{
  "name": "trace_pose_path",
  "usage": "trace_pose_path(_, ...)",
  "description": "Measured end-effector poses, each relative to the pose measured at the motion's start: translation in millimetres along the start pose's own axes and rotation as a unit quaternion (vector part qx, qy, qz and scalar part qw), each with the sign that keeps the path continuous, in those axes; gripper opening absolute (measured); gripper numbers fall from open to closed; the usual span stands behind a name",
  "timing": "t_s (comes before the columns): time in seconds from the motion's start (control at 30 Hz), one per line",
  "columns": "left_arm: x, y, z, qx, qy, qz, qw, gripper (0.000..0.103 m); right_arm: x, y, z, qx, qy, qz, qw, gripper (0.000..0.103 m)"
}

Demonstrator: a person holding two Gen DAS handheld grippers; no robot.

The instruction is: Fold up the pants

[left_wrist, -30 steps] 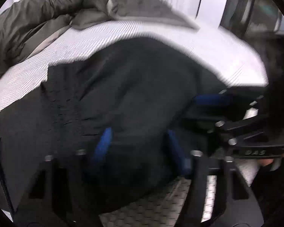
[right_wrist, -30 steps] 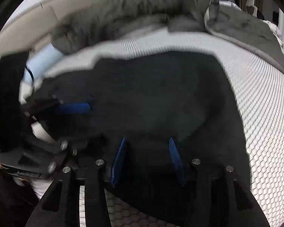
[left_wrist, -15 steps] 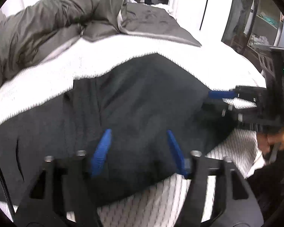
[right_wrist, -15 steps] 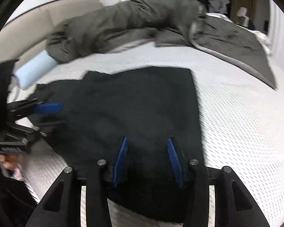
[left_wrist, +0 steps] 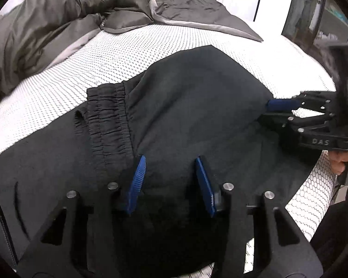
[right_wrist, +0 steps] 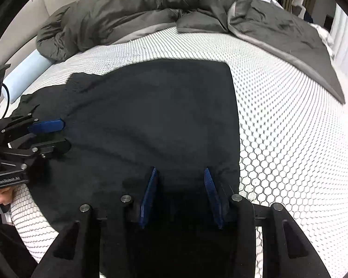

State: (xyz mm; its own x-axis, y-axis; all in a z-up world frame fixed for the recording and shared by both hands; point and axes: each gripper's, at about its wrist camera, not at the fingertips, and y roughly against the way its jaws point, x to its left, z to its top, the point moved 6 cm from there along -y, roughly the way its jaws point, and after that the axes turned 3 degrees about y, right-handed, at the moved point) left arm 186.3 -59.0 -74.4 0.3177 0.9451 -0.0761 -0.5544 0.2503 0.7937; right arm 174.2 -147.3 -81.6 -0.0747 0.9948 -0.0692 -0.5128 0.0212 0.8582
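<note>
Since the pants already lie doubled over on the bed, I judge a fold to be in hand, with both tools working at the near edge of the bundle.

Left hand-held gripper: jaws at a middling gap, just been closing, black cloth between them. Whether the pads press on it I cannot tell.

Right hand-held gripper: jaws at a similar gap, standing over the near right corner of the cloth. Grip likewise not confirmed; the dark fabric hides the contact.

Next move, in my judgement: if another fold is wanted, both pairs of jaws must bite on the near edge together and carry it across evenly toward the far edge. If this fold is the last, they need only let go and lift clear without dragging the top layer.

Condition of the pants: black, soft, matte. The right edge runs straight and the far right corner is square. The gathered waistband shows on the left, slightly rumpled. A grey duvet is heaped well apart at the far side.
</note>
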Motion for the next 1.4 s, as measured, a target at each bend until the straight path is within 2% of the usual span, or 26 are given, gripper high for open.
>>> trace_pose_path(0.07,-2.3,13.0,7.6,-0.017,0.003,-0.003,0.9998,0.043,10.6,9.0,11.7,-0.019,-0.002,0.031,0.999,0.043)
trace_pose_path(0.13,-4.5,14.0,23.6,-0.031,0.003,-0.01,0.9994,0.043,18.4,10.8,28.0,-0.038,-0.004,0.038,0.999,0.046)
trace_pose_path(0.2,0.4,-2.9,35.6,-0.016,0.015,-0.002,0.9998,0.043,23.3,-3.1,43.3,-0.041,-0.012,0.049,0.998,0.047)
trace_pose_path(0.23,5.6,-18.1,38.4,0.005,0.025,0.004,0.9997,0.042,22.5,-14.7,48.3,-0.031,-0.023,0.057,0.998,0.047)
trace_pose_path(0.3,12.9,-34.6,38.5,0.022,0.028,0.01,0.9993,0.033,24.4,-44.5,50.2,-0.003,-0.032,0.061,0.998,0.047)
trace_pose_path(0.4,22.3,-32.9,38.4,0.017,0.041,-0.01,0.999,0.023,24.7,-51.0,43.9,0.011,0.009,0.032,0.999,0.047)
trace_pose_path(0.47,34.3,-30.6,37.4,0.014,0.058,-0.005,0.9982,0.009,0.6,-44.1,43.7,0.015,0.001,-0.04,0.999,0.047)
trace_pose_path(0.5,37.9,-30.6,35.9,0.013,0.065,-0.009,0.9977,0.008,-16.2,-40.1,40.3,0.016,-0.007,-0.092,0.996,0.047)
trace_pose_path(0.53,39.6,-30.0,34.1,0.011,0.072,-0.016,0.9972,0.008,-36.9,-39.0,37.1,0.019,-0.034,-0.121,0.992,0.048)
trace_pose_path(0.6,38.4,-26.6,33.9,0.01,0.069,-0.013,0.9975,0.008,-53.1,-38.7,33.3,0.018,-0.08,-0.078,0.994,0.048)
trace_pose_path(0.7,33.9,-11.4,39.8,0.009,0.066,-0.007,0.9978,0.009,-52.1,-23.9,37.5,0.001,-0.073,-0.066,0.995,0.049)
trace_pose_path(0.77,33.4,1.4,48.8,-0.019,0.063,-0.006,0.9978,0.013,-45.0,-11.6,46.3,-0.023,-0.069,-0.058,0.996,0.049)
trace_pose_path(0.87,36.3,0.1,57.6,-0.045,0.075,-0.004,0.9962,0.026,-26.6,-8.3,62.5,-0.055,-0.065,-0.019,0.996,0.049)
trace_pose_path(0.97,52.4,-28.3,50.7,-0.016,0.113,0.005,0.9935,0.024,11.6,-36.3,74.6,-0.046,-0.046,0.03,0.997,0.049)
trace_pose_path(1.0,57.2,-32.0,49.0,-0.017,0.126,0.004,0.9918,0.022,19.3,-43.8,74.9,-0.037,-0.036,0.041,0.998,0.05)
trace_pose_path(1.03,59.3,-33.8,48.4,-0.018,0.134,0.002,0.9909,0.02,27.3,-50.1,69.0,-0.027,-0.023,0.04,0.999,0.05)
trace_pose_path(1.1,64.6,-31.0,47.8,-0.02,0.148,-0.002,0.9888,0.013,24.4,-57.8,61.2,-0.012,0.0,-0.004,1.0,0.049)
trace_pose_path(1.17,67.9,-29.4,44.7,-0.022,0.15,0.001,0.9885,0.011,0.2,-54.3,56.1,-0.007,-0.01,-0.078,0.997,0.05)
trace_pose_path(1.23,65.8,-26.2,41.5,-0.023,0.142,0.004,0.9896,0.011,-21.0,-49.3,52.9,-0.005,-0.029,-0.119,0.992,0.05)
trace_pose_path(1.27,62.6,-20.9,38.9,-0.025,0.129,0.013,0.9912,0.011,-30.2,-43.5,49.0,-0.006,-0.041,-0.122,0.992,0.05)
trace_pose_path(1.33,57.8,-6.0,36.7,-0.032,0.108,0.043,0.9927,0.012,-34.2,-27.7,44.6,-0.019,-0.053,-0.096,0.994,0.05)
trace_pose_path(1.37,57.0,1.6,38.4,-0.038,0.098,0.048,0.9933,0.012,-29.8,-14.2,41.3,-0.031,-0.05,-0.076,0.995,0.05)
trace_pose_path(1.4,47.5,15.5,35.1,-0.048,0.087,0.033,0.9945,0.014,-24.0,-6.2,39.1,-0.04,-0.046,-0.061,0.996,0.051)
